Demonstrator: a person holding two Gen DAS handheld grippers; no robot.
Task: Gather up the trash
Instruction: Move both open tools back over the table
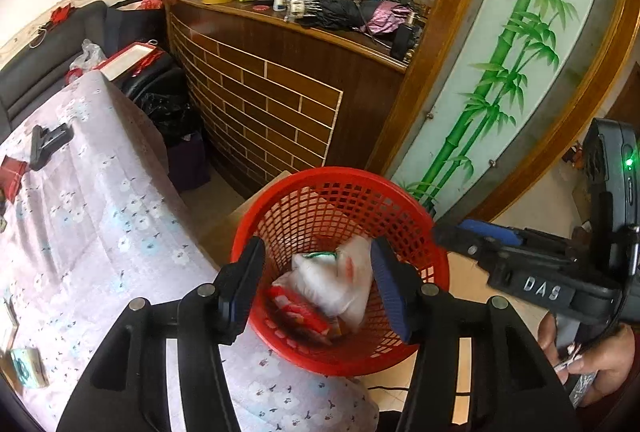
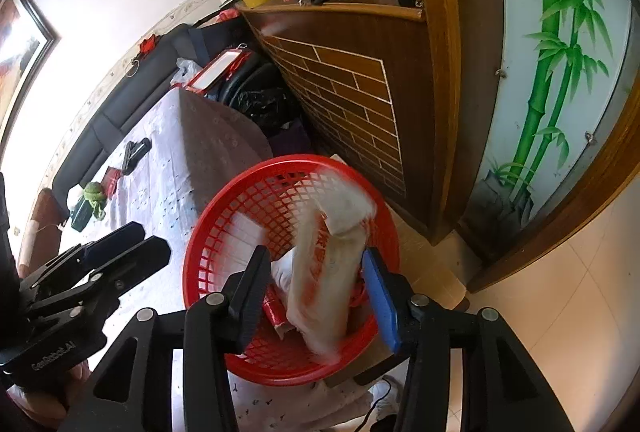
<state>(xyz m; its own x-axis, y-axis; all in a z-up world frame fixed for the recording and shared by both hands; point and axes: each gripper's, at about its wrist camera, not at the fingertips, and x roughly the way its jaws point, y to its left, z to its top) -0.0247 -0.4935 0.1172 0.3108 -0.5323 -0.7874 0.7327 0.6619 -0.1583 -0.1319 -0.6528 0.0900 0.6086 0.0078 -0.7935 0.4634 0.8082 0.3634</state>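
Seemingly dropping, the blurred white bag (image 2: 328, 272) passes between the right gripper's (image 2: 316, 296) open jaws at lower centre (left gripper (image 1: 316, 284) also open); it could snag the red basket (image 2: 224, 216) rim.

Bright daylight, blown-out wall at left, motion-blurred white bag (image 2: 328, 264), fisheye-bent edges.

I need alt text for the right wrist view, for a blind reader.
A white plastic bag, blurred, hangs between the open right tool over a red basket holding other trash. The left tool is at the left, above a floral tablecloth; a wooden cabinet stands behind.
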